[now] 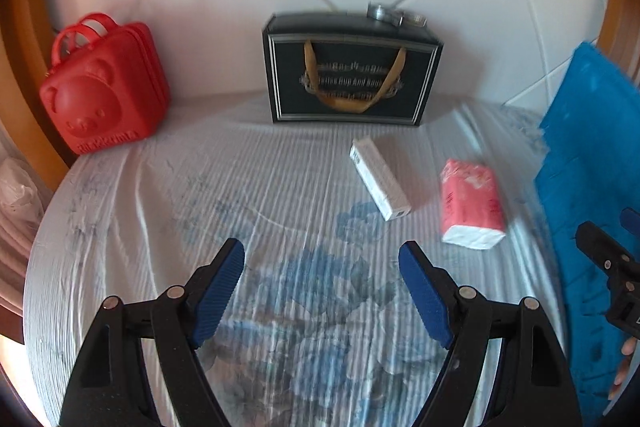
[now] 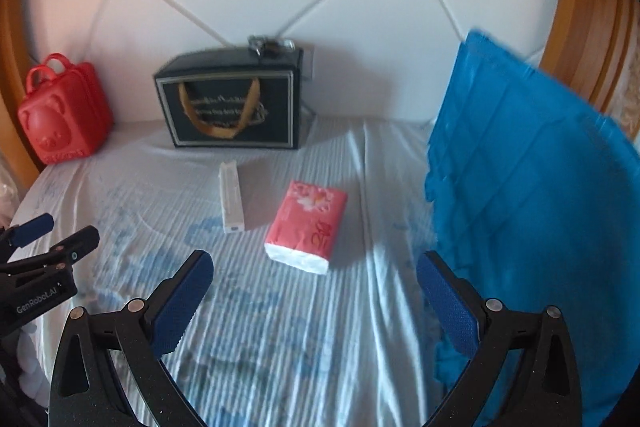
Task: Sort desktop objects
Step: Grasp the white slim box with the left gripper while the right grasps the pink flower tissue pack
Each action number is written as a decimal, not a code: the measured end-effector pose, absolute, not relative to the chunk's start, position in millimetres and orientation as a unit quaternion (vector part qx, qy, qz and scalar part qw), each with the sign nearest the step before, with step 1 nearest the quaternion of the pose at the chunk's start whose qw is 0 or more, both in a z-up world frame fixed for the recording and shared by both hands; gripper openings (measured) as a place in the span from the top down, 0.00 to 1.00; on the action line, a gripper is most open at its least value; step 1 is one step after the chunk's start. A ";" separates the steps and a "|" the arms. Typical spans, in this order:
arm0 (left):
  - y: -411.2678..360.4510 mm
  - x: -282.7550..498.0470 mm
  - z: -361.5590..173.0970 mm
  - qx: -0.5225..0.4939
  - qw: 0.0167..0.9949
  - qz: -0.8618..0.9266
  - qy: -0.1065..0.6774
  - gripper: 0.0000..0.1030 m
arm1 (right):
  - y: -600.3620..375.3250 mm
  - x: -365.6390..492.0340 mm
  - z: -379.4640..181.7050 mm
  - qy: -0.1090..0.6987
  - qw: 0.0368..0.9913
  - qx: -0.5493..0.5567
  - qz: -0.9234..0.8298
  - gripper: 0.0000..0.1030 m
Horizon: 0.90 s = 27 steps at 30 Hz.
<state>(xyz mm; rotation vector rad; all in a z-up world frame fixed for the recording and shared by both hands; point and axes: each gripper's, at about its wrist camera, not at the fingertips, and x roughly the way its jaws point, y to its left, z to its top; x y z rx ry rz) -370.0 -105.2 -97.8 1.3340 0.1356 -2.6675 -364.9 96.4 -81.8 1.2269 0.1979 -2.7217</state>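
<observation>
Nearest, left gripper (image 1: 321,269) and right gripper (image 2: 314,281) both gape empty above the striped sheet (image 1: 160,195). Ahead lie a pink tissue pack (image 2: 307,225) and a white carton (image 2: 231,198) just beside it, apart. Risk, judged: soft pack may crush; wrinkled sheet could snag a finger. Farther: black gift bag (image 2: 232,107), red bear case (image 1: 102,87). Blue panel (image 2: 532,187) cut off; bag lettering blurred

The box (image 2: 231,198) lies left of the tissue pack (image 2: 306,225), bag (image 2: 230,105) behind.
</observation>
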 end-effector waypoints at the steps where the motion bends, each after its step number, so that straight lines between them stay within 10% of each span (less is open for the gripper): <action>1: -104.6 -381.7 -109.2 0.453 0.076 -0.887 0.042 0.23 | 96.4 -375.5 -94.3 0.061 0.072 0.418 -0.903 0.00; 16: -57.3 -552.6 -225.4 0.506 0.045 -0.861 0.021 0.23 | 113.6 -469.5 -197.5 0.015 0.001 0.469 -0.883 0.00; 27: -81.7 -541.6 -253.4 0.498 0.040 -0.866 0.030 0.25 | 92.0 -489.6 -225.0 0.000 0.035 0.483 -0.875 0.00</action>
